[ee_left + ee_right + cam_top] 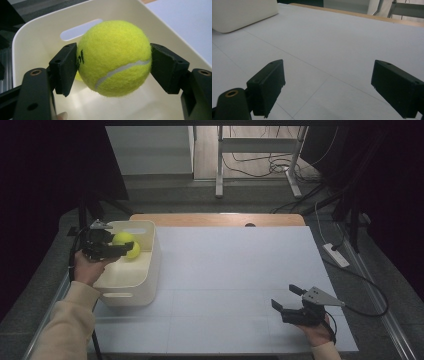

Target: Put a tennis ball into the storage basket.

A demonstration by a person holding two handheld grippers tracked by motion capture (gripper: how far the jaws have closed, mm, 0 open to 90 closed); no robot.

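Left gripper [113, 65] clamped on a tennis ball [113, 57], held above the floor of the cream bin [145, 270]. From the high view, a second yellow ball [134, 251] just behind it inside the bin, barely peeking out in the left gripper view. Right gripper [289, 297] well apart from the bin, jaws spread wide over the bare white table [337, 50].

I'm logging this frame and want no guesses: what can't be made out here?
- Bin floor, left gripper view: the tennis ball in the left hand-held gripper covers much of it.
- Second yellow ball, high view: partly behind that gripper.
- Ball's black print: cut off by a jaw, unreadable.
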